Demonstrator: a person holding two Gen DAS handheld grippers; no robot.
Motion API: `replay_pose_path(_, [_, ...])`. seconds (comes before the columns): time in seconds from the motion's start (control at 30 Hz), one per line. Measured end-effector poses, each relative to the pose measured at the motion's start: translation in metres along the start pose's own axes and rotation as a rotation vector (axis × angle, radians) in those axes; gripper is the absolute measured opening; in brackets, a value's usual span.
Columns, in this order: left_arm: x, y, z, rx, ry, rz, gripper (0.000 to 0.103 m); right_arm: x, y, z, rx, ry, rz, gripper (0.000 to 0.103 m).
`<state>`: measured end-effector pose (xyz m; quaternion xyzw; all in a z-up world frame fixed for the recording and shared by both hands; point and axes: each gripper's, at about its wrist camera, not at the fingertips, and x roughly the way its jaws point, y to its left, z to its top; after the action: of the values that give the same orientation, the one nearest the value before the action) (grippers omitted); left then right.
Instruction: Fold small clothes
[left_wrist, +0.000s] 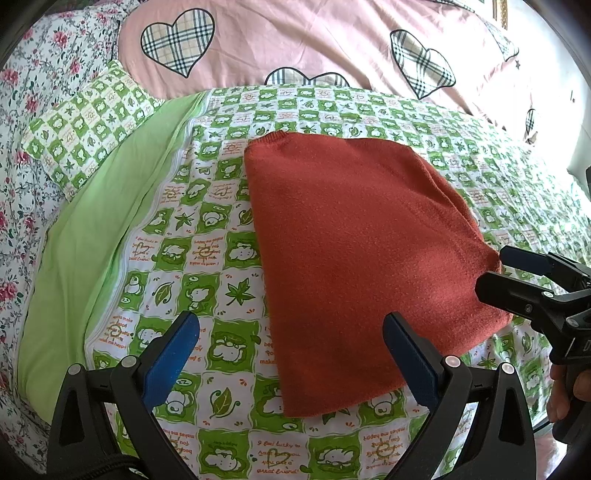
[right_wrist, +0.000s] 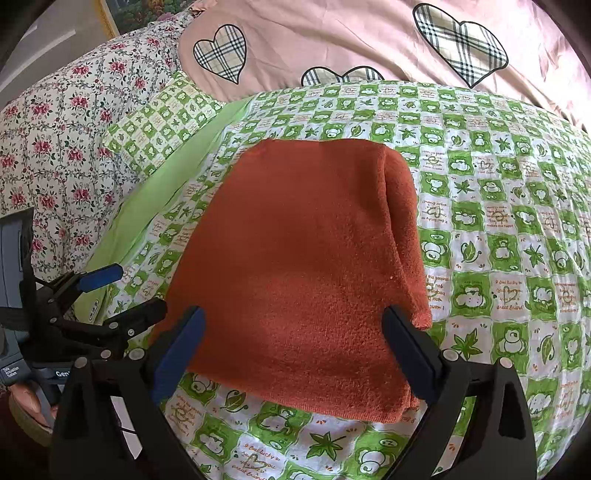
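Note:
A rust-orange knitted garment (left_wrist: 354, 251) lies folded flat on the green-and-white patterned sheet (left_wrist: 207, 236); it also shows in the right wrist view (right_wrist: 295, 273). My left gripper (left_wrist: 291, 343) is open and empty, just above the garment's near left edge. My right gripper (right_wrist: 293, 332) is open and empty, its fingers straddling the garment's near edge. The right gripper shows in the left wrist view (left_wrist: 498, 269) at the garment's right corner, jaws apart. The left gripper shows in the right wrist view (right_wrist: 129, 291), left of the garment.
A small pillow (left_wrist: 88, 125) in the same green pattern lies at the far left. A plain green sheet strip (left_wrist: 99, 229) runs beside it. A pink quilt with plaid hearts (left_wrist: 295, 40) is behind. Floral bedding (right_wrist: 59, 147) is at the left.

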<state>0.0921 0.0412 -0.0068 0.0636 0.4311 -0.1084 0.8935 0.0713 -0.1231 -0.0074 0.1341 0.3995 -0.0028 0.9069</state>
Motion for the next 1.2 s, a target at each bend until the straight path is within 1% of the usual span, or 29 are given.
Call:
replay_pose_path(0.77, [0.000, -0.002, 0.000, 0.002, -0.009, -0.002, 0.100, -0.001, -0.003, 0.004, 0.004, -0.006, 0.001, 0.096])
replay_pose_path(1.0, [0.007, -0.005, 0.010, 0.007, -0.012, 0.003, 0.100, 0.004, -0.008, 0.012, 0.008, -0.016, -0.001, 0.096])
replay_pose_path(1.2, [0.018, 0.000, 0.017, 0.002, 0.001, 0.012, 0.099, 0.006, -0.013, 0.015, 0.005, -0.018, -0.011, 0.096])
